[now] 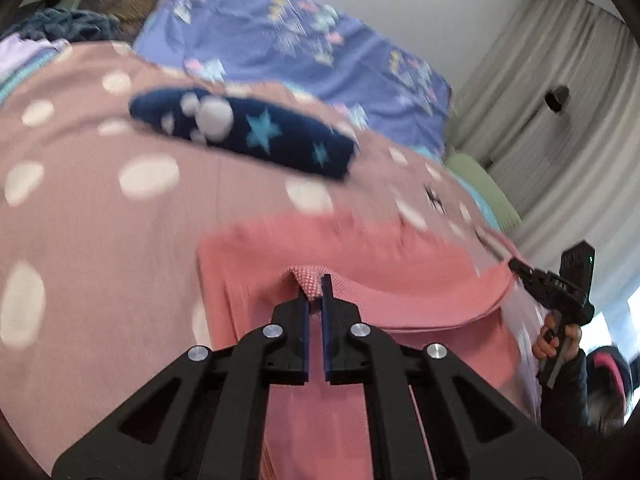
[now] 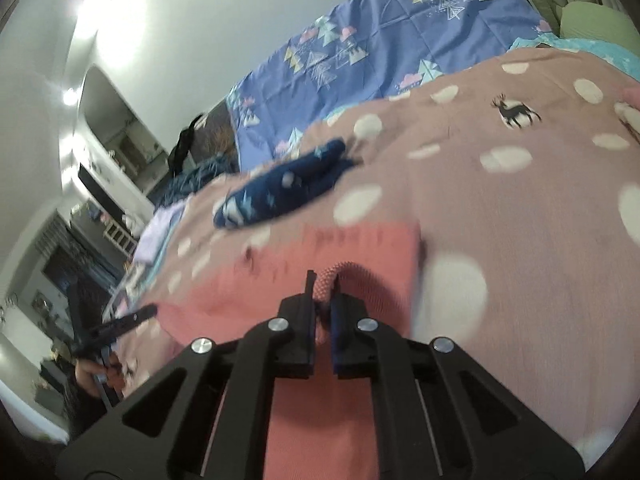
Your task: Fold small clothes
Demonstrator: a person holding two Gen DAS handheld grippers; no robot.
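Two grippers pinch one pink garment [image 1: 360, 256] by its folded edge. The left gripper [image 1: 315, 288] is closed on a bunched bit of it, and the right gripper [image 2: 323, 286] is closed on another. The garment lies on a pink dotted blanket [image 2: 500, 200] on the bed. Beyond it lies a dark blue star sock [image 1: 248, 132]. No writing can be read. Blanket room spreads wide around.
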